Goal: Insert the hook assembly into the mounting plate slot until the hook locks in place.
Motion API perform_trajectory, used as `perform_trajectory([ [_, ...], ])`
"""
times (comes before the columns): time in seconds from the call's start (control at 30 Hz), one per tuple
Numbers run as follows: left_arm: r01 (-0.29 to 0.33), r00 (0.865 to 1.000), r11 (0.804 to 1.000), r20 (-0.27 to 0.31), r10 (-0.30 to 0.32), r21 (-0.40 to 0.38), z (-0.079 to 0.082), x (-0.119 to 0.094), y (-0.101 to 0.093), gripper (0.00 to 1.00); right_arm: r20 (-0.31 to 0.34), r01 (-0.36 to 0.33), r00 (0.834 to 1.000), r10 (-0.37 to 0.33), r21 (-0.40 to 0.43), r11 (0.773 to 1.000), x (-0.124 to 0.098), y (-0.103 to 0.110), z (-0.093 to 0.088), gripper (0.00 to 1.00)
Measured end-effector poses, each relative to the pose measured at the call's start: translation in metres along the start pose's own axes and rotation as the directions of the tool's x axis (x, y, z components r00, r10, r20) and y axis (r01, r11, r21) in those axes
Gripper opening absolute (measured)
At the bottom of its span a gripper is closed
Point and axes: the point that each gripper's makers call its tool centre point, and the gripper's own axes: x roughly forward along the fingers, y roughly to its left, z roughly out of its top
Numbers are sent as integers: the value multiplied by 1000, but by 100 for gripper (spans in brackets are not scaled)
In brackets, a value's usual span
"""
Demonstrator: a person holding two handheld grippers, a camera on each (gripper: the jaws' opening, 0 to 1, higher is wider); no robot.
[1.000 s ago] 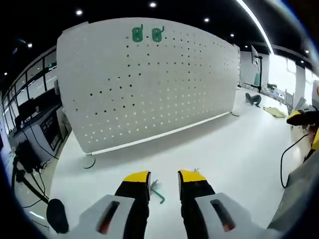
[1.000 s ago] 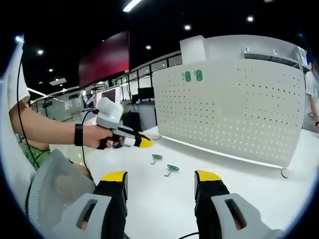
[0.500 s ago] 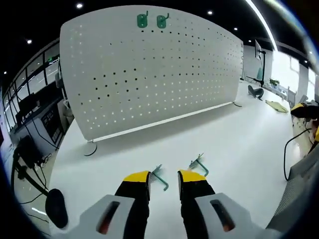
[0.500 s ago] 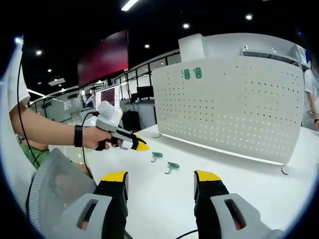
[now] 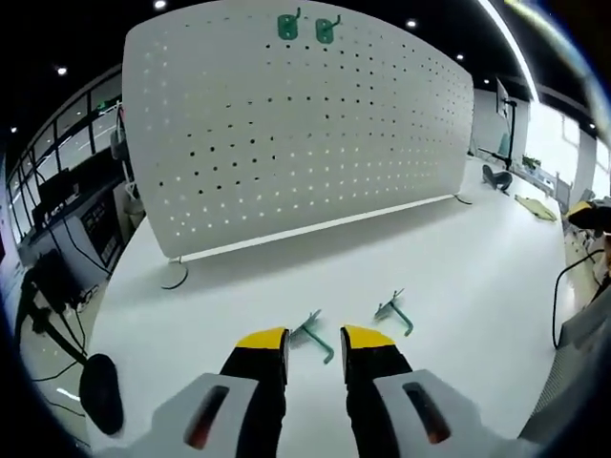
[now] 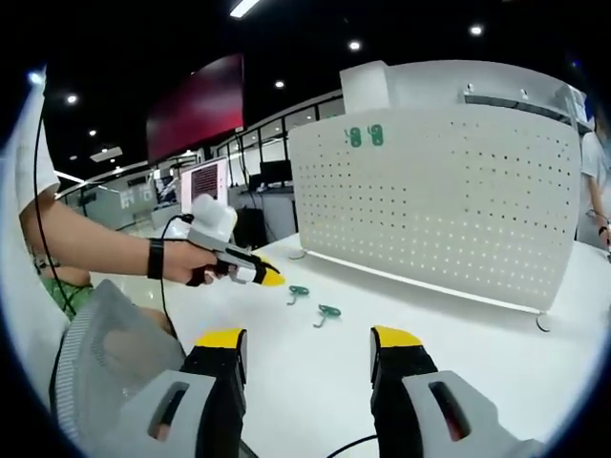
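Observation:
Two green hooks lie on the white table. In the left gripper view the nearer hook point(image 5: 315, 334) sits just ahead of my left gripper point(image 5: 313, 340), which is open with nothing between its yellow-tipped jaws; the other hook point(image 5: 393, 311) lies to its right. The white pegboard plate point(image 5: 286, 134) stands upright beyond, with two green hooks point(image 5: 305, 27) mounted near its top edge. In the right gripper view my right gripper point(image 6: 305, 342) is open and empty, low over the table. The left gripper point(image 6: 250, 272), held by a hand, hovers close to the two hooks point(image 6: 313, 301) in front of the pegboard point(image 6: 439, 200).
A black cable point(image 5: 565, 296) trails at the table's right edge. The pegboard's wire foot point(image 5: 174, 279) rests on the table at its left end. Desks and monitors point(image 5: 57, 219) stand beyond the table's left side. A person's forearm with a black wristband point(image 6: 153, 258) reaches in.
The left gripper has backed off or lifted a little, so both loose hooks now show fully ahead of its jaws. The right gripper has barely moved.

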Motion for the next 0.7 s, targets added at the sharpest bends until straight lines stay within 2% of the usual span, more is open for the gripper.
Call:
perform_trajectory([
  [0.23,-13,1000,1000,-25,14,11,-3,8,4,21,-8,-9,1000,9,3,1000,1,2,-2,51],
  [0.33,-8,998,1000,-66,7,-19,-12,14,6,20,-10,-11,1000,11,2,1000,0,2,-1,51],
  [0.57,-5,995,1000,-95,4,-17,-18,24,8,17,-11,0,1000,0,8,1000,-1,-1,-2,51],
  [0.6,-23,993,1000,-113,23,1,-21,26,13,16,-13,0,1000,0,8,1000,-1,-1,-3,51],
  [0.7,-44,993,999,-108,42,-14,-21,27,18,15,-13,4,1000,-4,8,1000,-2,-1,-3,51],
])
